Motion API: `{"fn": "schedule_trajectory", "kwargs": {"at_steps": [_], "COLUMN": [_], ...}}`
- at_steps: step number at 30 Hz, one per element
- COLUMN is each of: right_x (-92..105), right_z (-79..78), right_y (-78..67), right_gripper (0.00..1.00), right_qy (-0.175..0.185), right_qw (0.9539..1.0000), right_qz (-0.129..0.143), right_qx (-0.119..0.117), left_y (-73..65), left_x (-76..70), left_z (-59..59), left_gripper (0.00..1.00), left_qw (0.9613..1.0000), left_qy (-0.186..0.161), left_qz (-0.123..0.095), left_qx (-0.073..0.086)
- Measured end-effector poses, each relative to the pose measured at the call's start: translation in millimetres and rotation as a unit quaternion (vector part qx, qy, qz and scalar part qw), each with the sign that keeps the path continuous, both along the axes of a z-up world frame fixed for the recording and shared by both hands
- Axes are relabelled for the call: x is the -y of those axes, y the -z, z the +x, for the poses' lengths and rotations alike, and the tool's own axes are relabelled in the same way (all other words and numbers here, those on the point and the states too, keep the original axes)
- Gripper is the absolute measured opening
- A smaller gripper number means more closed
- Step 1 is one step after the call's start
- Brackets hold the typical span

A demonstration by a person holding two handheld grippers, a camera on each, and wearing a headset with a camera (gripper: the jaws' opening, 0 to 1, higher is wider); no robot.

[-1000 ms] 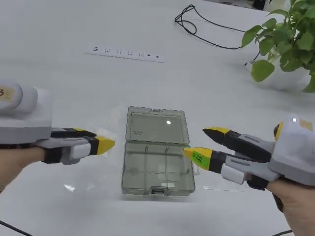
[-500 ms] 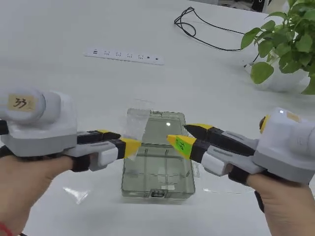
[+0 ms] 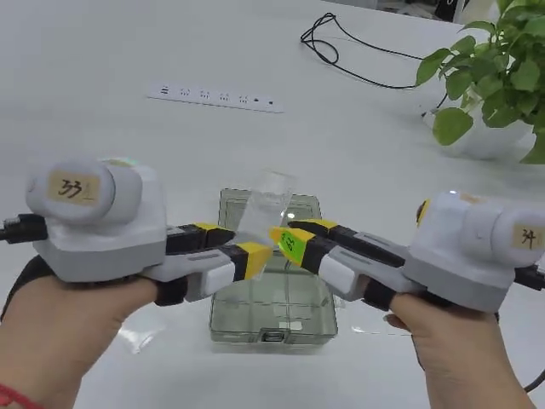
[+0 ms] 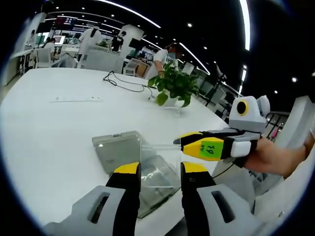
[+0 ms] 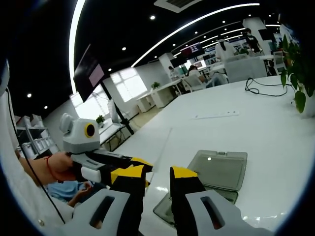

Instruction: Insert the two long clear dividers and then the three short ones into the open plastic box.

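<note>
The counter point(image 3: 128, 153) is white and glossy, so a dropped clear part would be hard to find on it. The box point(image 3: 230, 328) lies open on it with the lid folded back. It is light and nothing pins it, so I judge that a downward push off the slot line could skate it or tip it.

The 2 hand-held grippers meet above the box. The left hand-held gripper point(image 3: 243, 245) is clamped on the divider point(image 3: 266, 204), which stands tilted over the lid. The right hand-held gripper point(image 3: 289, 234) has its tips right at the divider's lower edge. Its jaws are close together, but I cannot tell whether they pinch the plastic.

The main risk is the handover or regrip. If 1 side lets go before the other bites, the slick sheet slips out. If both squeeze and twist, it could bow or snap. A tilted entry would jam it across the slots.

1.0 s ago the grippers were low and well apart, 1 on each side of the box, with the right jaws wide open. Since then both have risen and closed in, and the divider has come from the left of the box to above it.
</note>
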State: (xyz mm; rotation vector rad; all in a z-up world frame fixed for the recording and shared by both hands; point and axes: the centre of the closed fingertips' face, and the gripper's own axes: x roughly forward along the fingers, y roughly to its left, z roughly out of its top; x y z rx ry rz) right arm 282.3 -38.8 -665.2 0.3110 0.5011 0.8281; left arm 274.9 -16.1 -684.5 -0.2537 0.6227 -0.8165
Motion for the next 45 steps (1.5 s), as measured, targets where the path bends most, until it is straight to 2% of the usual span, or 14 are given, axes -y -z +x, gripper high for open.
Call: {"fn": "schedule_trajectory", "kwargs": {"at_steps": [5,7,9,10,12,16,20,22,29,35,38,45], "right_x": [-3.4,-5.9,-6.4,-9.0,-9.5,-8.2,-6.1,-5.9,-5.3,-0.8,4.0,15.9], "right_z": [1.4,0.1,0.5,-0.8,-0.4,-0.2,1.2,1.2,1.2,3.3,5.1,7.1], "right_y": [2.5,3.8,5.5,3.8,4.1,5.4,5.2,4.8,2.2,-2.5,-3.9,-3.2], "right_gripper": [0.15,0.08,0.08,0.07,0.07,0.07,0.06,0.06,0.06,0.06,0.06,0.06], "right_qy": [0.004,0.003,0.021,0.017,0.025,0.031,0.034,0.032,0.030,0.032,0.036,0.044], "right_qw": [0.9999,0.9996,0.9982,0.9981,0.9985,0.9978,0.9977,0.9979,0.9978,0.9983,0.9983,0.9975], "right_qz": [0.008,0.014,0.026,0.030,0.022,0.026,0.024,0.022,0.020,0.014,0.010,-0.005], "right_qx": [-0.015,-0.025,-0.049,-0.050,-0.043,-0.053,-0.054,-0.052,-0.055,-0.046,-0.045,-0.055], "left_y": [-1.2,-1.4,0.7,0.9,1.7,1.9,2.4,1.4,-0.1,3.6,5.5,7.6], "left_x": [1.4,2.2,2.2,2.9,2.9,2.7,2.1,2.8,3.8,-0.2,-5.0,-16.6], "left_z": [-1.1,-1.2,-0.2,-0.3,0.6,1.0,0.9,0.6,-1.9,-6.3,-7.5,-11.4], "left_gripper": [0.30,0.30,0.30,0.30,0.30,0.31,0.26,0.27,0.29,0.38,0.41,0.53], "left_qw": [0.9999,0.9999,0.9998,0.9999,0.9999,0.9999,0.9998,0.9999,0.9995,0.9983,0.9979,0.9950], "left_qy": [0.008,0.007,0.007,0.007,0.004,0.004,0.005,0.005,0.019,0.039,0.044,0.066], "left_qz": [0.007,0.007,0.012,0.010,0.010,0.008,0.013,0.009,0.008,0.019,0.023,0.036], "left_qx": [0.009,0.009,0.012,0.011,0.012,0.013,0.014,0.014,0.026,0.040,0.041,0.066]}}
